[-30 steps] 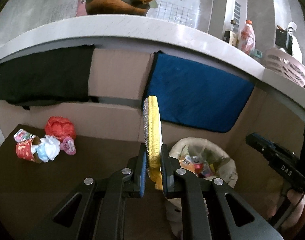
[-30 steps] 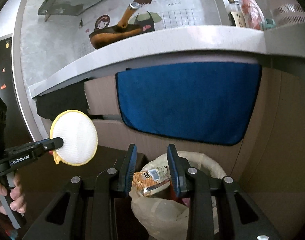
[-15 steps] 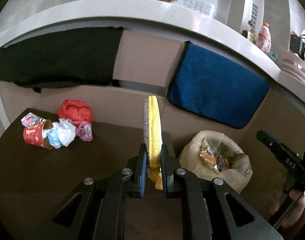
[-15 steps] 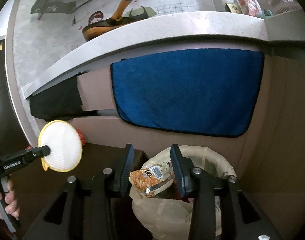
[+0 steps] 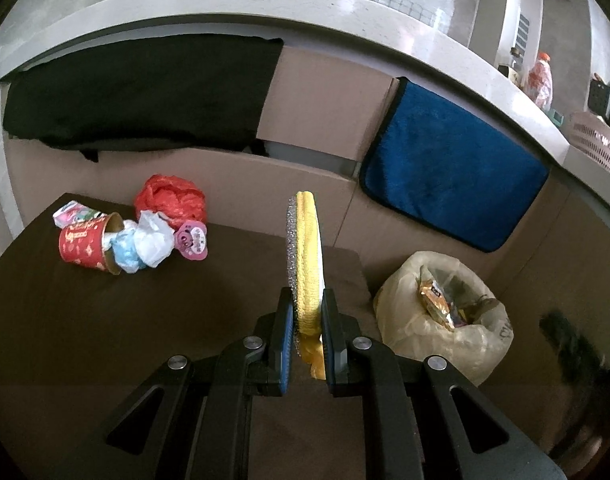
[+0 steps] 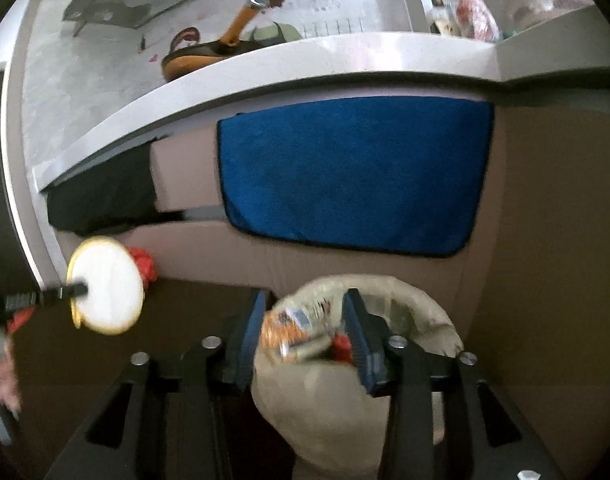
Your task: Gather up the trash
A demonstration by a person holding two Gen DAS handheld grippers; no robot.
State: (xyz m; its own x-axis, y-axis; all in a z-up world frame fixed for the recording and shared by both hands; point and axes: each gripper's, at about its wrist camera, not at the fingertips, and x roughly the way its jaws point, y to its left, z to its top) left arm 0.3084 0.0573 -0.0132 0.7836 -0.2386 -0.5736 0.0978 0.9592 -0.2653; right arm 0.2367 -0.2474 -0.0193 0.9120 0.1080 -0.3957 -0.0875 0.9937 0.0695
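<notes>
Dark table [image 5: 105, 340]; right gripper [image 6: 305, 320] opening, snack wrapper [image 6: 289, 330] seemingly loose.

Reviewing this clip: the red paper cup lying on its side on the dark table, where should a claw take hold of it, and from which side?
The red paper cup lies on its side, mouth toward the crumpled white and blue wrappers stuffed against it. Probably best to grip across the round wall near the closed base, coming from above, one finger on each long side. The base end is stiffer and clear of the wrappers and the red plastic bag behind.
</notes>
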